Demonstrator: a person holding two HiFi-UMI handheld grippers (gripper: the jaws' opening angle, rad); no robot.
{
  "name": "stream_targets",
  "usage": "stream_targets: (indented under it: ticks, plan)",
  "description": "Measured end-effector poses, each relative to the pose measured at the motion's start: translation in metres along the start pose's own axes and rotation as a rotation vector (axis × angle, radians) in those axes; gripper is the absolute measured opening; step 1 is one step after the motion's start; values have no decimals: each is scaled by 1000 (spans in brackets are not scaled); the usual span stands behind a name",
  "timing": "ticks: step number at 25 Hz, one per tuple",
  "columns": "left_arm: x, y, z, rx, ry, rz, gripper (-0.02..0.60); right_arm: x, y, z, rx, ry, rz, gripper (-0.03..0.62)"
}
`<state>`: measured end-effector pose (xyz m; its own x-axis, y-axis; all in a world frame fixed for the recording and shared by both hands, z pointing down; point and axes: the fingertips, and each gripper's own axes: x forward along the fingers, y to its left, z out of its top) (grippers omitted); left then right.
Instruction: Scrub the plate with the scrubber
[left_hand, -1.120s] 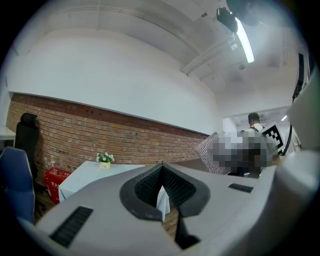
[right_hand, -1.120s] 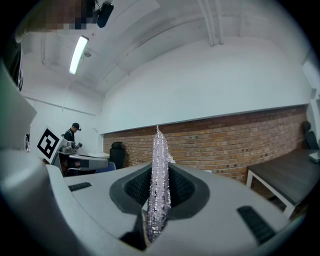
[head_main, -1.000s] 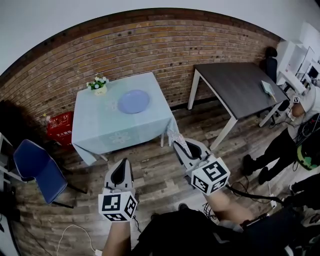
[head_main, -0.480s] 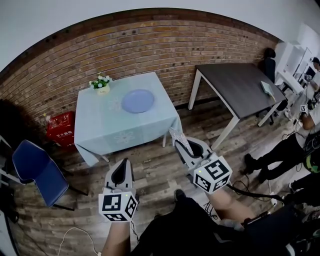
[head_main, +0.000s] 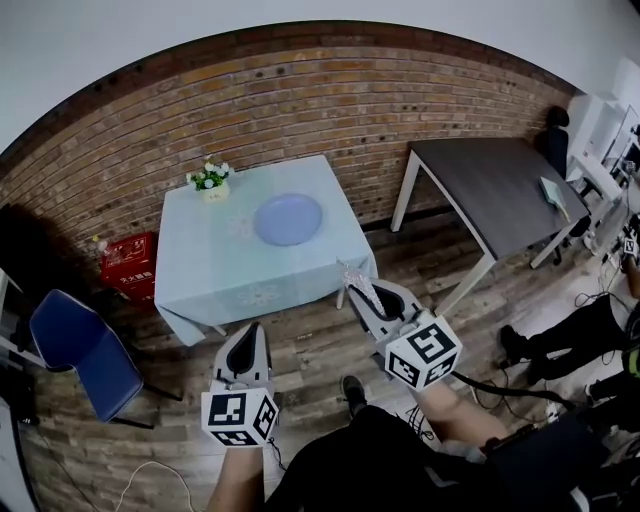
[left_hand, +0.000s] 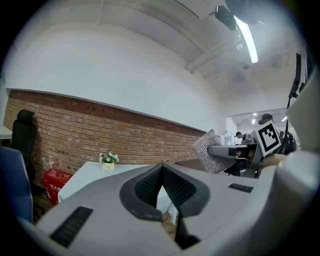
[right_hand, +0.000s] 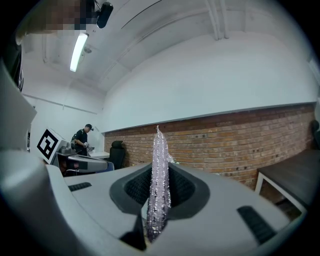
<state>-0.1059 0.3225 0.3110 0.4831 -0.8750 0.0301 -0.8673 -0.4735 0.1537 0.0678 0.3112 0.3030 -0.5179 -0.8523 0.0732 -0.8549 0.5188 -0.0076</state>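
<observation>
A lilac plate (head_main: 288, 219) lies on the pale blue tablecloth of a small table (head_main: 215, 280) by the brick wall. My right gripper (head_main: 366, 296) is shut on a silvery scrubber (right_hand: 159, 185), which stands edge-on between its jaws; in the head view the scrubber (head_main: 359, 283) juts toward the table's near right corner. My left gripper (head_main: 247, 345) is shut with nothing in it and hangs over the wooden floor, short of the table. The left gripper view shows the scrubber (left_hand: 209, 151) in the other gripper at the right. Both grippers are well apart from the plate.
A small pot of flowers (head_main: 209, 178) stands at the table's far left corner. A dark table (head_main: 500, 190) is to the right, a blue chair (head_main: 75, 350) and a red box (head_main: 128, 266) to the left. A person's legs (head_main: 560, 330) are at the right edge.
Both grippers have moved forward toward the small table, which now sits closer and lower in the head view. The scrubber stays in the right gripper.
</observation>
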Motion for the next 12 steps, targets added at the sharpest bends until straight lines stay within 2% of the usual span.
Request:
stream_targets:
  ticks: [12]
  plan:
    - [94, 25, 5, -14, 44, 85, 9, 70, -85, 5, 37, 19, 48, 61]
